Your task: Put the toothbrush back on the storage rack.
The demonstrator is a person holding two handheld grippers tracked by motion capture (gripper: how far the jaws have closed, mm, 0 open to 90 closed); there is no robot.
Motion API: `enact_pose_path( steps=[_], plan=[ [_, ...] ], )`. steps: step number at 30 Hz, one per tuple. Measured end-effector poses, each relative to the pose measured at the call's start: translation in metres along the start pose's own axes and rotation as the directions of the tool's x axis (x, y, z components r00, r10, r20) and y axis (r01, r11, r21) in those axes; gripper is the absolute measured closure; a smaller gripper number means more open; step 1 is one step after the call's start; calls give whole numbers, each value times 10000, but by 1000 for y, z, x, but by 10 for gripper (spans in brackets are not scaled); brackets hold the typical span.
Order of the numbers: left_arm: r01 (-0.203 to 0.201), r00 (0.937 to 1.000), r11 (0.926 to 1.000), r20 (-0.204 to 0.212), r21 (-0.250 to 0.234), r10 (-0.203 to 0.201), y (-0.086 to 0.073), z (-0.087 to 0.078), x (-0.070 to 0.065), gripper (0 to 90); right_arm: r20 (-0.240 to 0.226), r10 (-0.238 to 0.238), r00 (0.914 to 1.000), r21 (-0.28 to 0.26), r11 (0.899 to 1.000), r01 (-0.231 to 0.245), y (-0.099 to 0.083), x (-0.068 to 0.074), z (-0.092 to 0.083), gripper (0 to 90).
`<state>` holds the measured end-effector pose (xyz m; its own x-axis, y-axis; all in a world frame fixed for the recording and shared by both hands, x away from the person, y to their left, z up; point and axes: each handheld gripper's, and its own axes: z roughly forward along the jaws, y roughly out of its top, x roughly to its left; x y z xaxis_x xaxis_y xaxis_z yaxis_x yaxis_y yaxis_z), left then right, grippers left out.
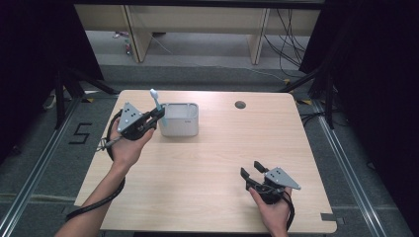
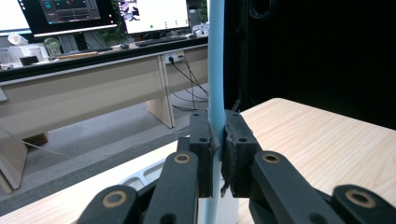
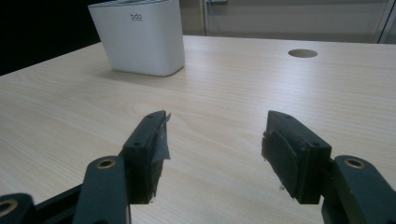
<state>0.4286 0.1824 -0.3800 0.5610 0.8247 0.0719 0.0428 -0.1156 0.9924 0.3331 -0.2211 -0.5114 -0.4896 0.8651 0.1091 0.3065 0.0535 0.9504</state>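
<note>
A light blue toothbrush (image 1: 156,101) stands upright at the left rim of a white holder box (image 1: 180,120) on the wooden table (image 1: 207,163). My left gripper (image 1: 159,114) is shut on its handle, and in the left gripper view the blue handle (image 2: 216,70) runs up between the black pads (image 2: 233,154), with the box's rim (image 2: 140,176) just below. My right gripper (image 1: 252,168) rests low near the table's front right, open with nothing between its fingers (image 3: 149,149). The white box (image 3: 140,35) stands far ahead of it.
A round cable hole (image 1: 240,104) sits in the table's far right part. Desks, monitors and cables stand on the floor beyond the table. Dark curtains and stand legs flank both sides.
</note>
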Motion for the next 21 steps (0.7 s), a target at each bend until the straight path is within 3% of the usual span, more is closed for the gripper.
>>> enact_pose_path(
  steps=[6, 9, 16, 21],
  plan=[
    [-42, 9999, 10000, -135, -85, 40, 5, 3, 6, 833, 54, -124, 9999, -18, 9999, 124, -1, -1, 1, 404],
    [-14, 9999, 10000, -153, -93, 13, 5, 7, 9, 833, -141, 278, 9995, 43, 9996, -278, -2, 1, 1, 404],
    [-32, 9992, 10000, -386, -64, 30, 3, 11, 16, 833, 77, -123, 9999, -11, 9999, 123, -3, -1, 1, 404],
    [-22, 9985, 10000, -554, -5, 21, 1, 16, 22, 833, 18, -84, 10000, -16, 10000, 84, -3, -1, 2, 403]
  ],
)
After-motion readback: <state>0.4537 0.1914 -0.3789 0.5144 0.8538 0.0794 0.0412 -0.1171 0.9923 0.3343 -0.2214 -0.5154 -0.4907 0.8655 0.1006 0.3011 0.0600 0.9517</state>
